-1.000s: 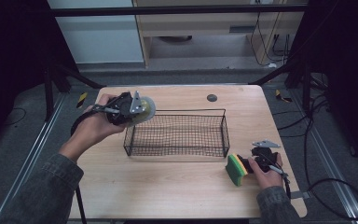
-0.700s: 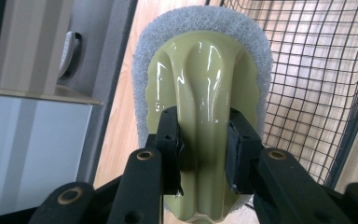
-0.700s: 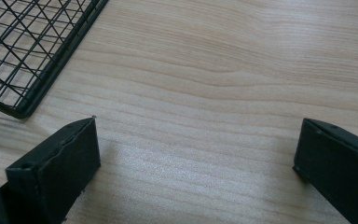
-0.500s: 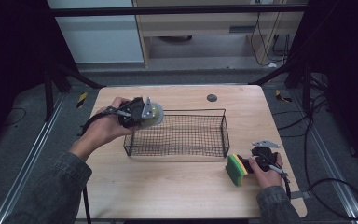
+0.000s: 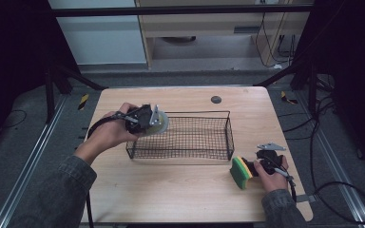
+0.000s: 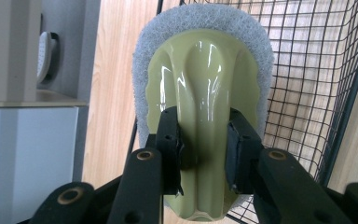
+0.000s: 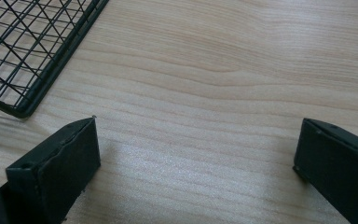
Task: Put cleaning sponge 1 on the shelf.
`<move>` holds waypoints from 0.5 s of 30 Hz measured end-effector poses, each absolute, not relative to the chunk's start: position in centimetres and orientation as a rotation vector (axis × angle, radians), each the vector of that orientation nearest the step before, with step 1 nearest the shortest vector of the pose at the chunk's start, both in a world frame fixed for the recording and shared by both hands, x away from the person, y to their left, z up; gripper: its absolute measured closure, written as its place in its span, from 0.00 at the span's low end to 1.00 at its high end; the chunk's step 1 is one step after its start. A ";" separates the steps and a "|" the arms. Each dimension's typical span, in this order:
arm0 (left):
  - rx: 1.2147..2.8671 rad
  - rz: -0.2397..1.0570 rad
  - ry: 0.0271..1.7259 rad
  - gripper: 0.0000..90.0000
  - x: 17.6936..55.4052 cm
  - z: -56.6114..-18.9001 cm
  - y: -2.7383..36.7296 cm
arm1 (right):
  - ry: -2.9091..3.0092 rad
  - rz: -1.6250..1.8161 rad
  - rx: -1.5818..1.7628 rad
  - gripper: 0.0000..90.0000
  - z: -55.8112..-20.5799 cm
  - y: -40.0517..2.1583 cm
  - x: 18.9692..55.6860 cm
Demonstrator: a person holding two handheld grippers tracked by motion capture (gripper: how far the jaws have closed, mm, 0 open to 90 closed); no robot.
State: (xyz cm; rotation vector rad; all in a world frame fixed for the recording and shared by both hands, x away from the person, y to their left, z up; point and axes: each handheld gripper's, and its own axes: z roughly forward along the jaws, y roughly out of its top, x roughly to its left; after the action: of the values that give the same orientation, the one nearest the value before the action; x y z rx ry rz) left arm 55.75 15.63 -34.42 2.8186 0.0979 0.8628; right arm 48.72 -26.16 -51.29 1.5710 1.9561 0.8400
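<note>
Left gripper clamped on green-handled scrub pad over wire basket's left end; right gripper wide open, holding nothing.

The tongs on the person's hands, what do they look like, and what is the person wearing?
Both tongs are black. The left tongs have two flat black arms with round brass-coloured rivets and square pads. The right tongs carry a grey three-cornered plate on top, and a dark cable trails from each one. The person wears grey denim-like sleeves.
</note>
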 end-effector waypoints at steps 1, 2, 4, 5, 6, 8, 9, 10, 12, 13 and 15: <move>2.824 0.862 0.093 0.78 55.8 -34.5 15.7 | 1.956 0.839 1.571 0.00 -51.3 -26.2 48.7; 2.824 0.862 0.093 0.78 55.8 -34.5 15.7 | 1.956 0.839 1.571 0.00 -51.3 -26.2 48.7; 2.835 0.850 0.094 0.78 56.0 -35.1 15.7 | 1.956 0.840 1.571 0.00 -51.3 -26.2 48.7; 2.840 0.843 0.097 0.78 56.0 -35.3 15.7 | 1.956 0.839 1.571 0.00 -51.3 -26.2 48.7; 2.844 0.841 0.091 0.78 56.1 -35.4 15.8 | 1.955 0.839 1.571 0.00 -51.3 -26.2 48.7; 2.851 0.835 0.091 0.78 56.3 -35.8 15.8 | 1.956 0.840 1.571 0.00 -51.3 -26.2 48.7; 2.855 0.831 0.093 0.78 56.3 -35.9 15.8 | 1.956 0.840 1.571 0.00 -51.3 -26.2 48.7; 2.858 0.829 0.088 0.78 56.3 -36.0 15.8 | 1.956 0.840 1.571 0.00 -51.3 -26.2 48.7; 2.863 0.821 0.096 0.78 56.3 -36.3 15.8 | 1.956 0.840 1.571 0.00 -51.3 -26.2 48.7; 2.866 0.822 0.086 0.78 56.4 -36.3 15.8 | 1.956 0.839 1.571 0.00 -51.3 -26.2 48.7; 2.869 0.819 0.086 0.78 56.4 -36.5 15.8 | 1.956 0.840 1.571 0.00 -51.3 -26.2 48.7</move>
State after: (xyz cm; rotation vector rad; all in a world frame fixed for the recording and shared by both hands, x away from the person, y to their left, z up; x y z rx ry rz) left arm 56.44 15.82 -36.50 2.8688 0.0859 0.8194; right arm 48.72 -26.16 -51.29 1.5707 1.9563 0.8398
